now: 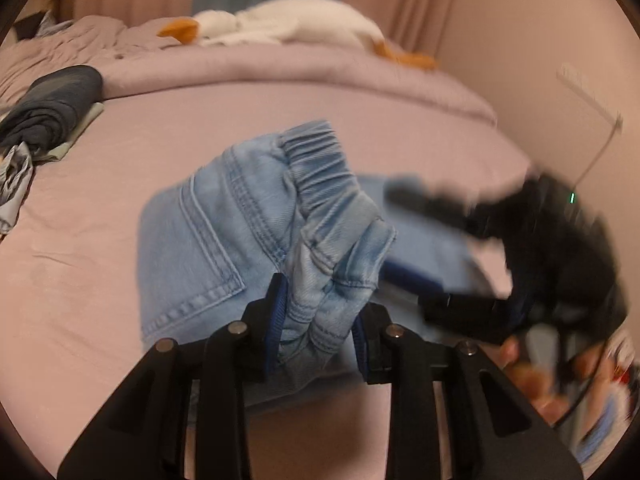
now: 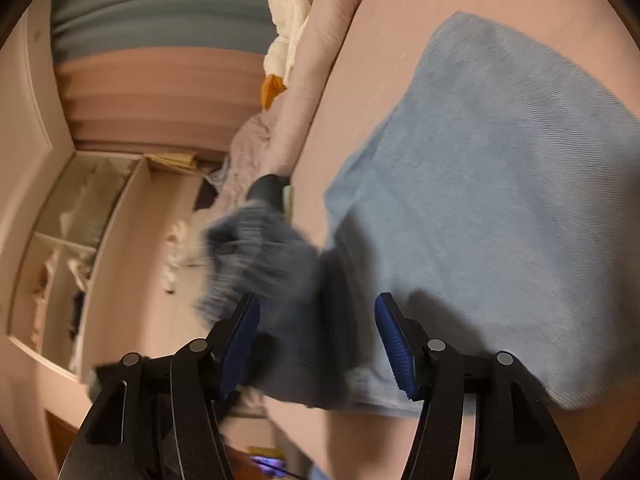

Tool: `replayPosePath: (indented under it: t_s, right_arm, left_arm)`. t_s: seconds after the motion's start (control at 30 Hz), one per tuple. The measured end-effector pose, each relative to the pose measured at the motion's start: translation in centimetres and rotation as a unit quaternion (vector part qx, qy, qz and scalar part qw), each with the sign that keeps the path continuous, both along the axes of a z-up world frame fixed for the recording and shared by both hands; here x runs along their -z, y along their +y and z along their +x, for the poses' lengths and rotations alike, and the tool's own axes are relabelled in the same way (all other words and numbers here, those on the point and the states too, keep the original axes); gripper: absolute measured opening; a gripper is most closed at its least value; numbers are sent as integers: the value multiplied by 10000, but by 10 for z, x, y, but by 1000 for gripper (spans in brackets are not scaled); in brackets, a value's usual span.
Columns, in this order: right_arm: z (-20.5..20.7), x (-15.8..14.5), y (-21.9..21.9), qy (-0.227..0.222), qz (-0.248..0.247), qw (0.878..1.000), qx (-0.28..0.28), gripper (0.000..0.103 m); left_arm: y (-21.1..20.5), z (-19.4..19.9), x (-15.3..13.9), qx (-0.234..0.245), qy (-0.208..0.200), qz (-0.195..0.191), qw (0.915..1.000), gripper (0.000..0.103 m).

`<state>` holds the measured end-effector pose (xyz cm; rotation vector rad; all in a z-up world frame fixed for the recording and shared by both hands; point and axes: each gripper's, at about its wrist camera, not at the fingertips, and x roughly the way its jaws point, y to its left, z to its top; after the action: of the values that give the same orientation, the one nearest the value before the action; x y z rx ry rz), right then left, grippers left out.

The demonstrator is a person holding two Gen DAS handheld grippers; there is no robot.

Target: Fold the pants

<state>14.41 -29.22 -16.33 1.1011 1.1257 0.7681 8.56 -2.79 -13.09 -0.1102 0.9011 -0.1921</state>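
Pants [image 1: 224, 236], light denim, on the bed [image 1: 80, 280]: left gripper [image 1: 320, 320] clamps the bunched waistband to carry the fold; right gripper [image 2: 318, 344] spread wide, apparently empty.

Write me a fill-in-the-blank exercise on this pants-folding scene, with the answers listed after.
1. The left gripper is shut on the light blue ____.
2. The right gripper has its jaws ____.
3. The jeans lie on a ____ bed sheet.
4. The white plush goose has an ____ beak.

Answers: jeans; open; pink; orange
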Motion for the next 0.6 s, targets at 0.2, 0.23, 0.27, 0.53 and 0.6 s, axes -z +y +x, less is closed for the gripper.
replayPosePath:
  t_s: [0.2,0.23,0.27,0.53,0.6]
  right_arm:
    - [0,3,4,249,269,9993,34,64]
    - [0,2,7,218,182,9996,-40,64]
    - [0,0,6,202,91,9997,-99,64]
    - [11,-5,22,120,-446,9980,-434,64]
    - [9,-10,29,-70,-922,9936,-650,60]
  left_arm:
    - [6,-2,9,106,141,-70,9998,42]
    - [8,-3,7,136,131,-124,9997,45]
    - [9,-6,6,170,123,-179,9996,56]
    - [56,-36,-1,-560,58,-827,9950,79]
    - [76,-43,4,-899,190,-1035,9904,79]
